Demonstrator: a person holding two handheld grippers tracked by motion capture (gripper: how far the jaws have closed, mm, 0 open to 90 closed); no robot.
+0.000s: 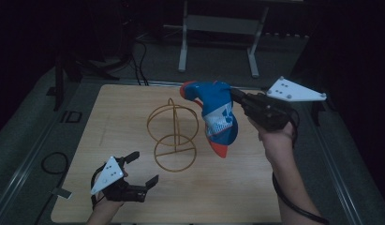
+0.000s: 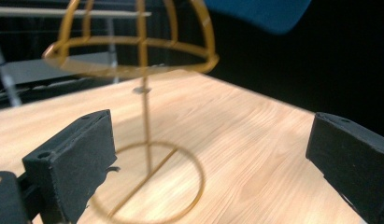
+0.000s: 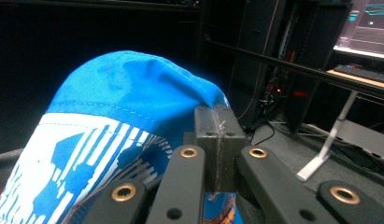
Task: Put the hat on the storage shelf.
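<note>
In the high view, the right gripper, held level above the table on a raised forearm, clamped a blue cap hanging just beside the wire stand; the left gripper sat low near the front edge, jaws spread and empty. The left gripper view showed the stand's base ring between the wide jaws. The right gripper view showed the jaws pressed together on the cap's fabric.

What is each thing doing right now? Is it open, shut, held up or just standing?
Left claw: open, nothing in it.
Right claw: shut on the cap.
Cap: held up in the air, hanging.
Wire hat stand: standing upright on the table, bare.
Table: flat, holding the stand.
</note>
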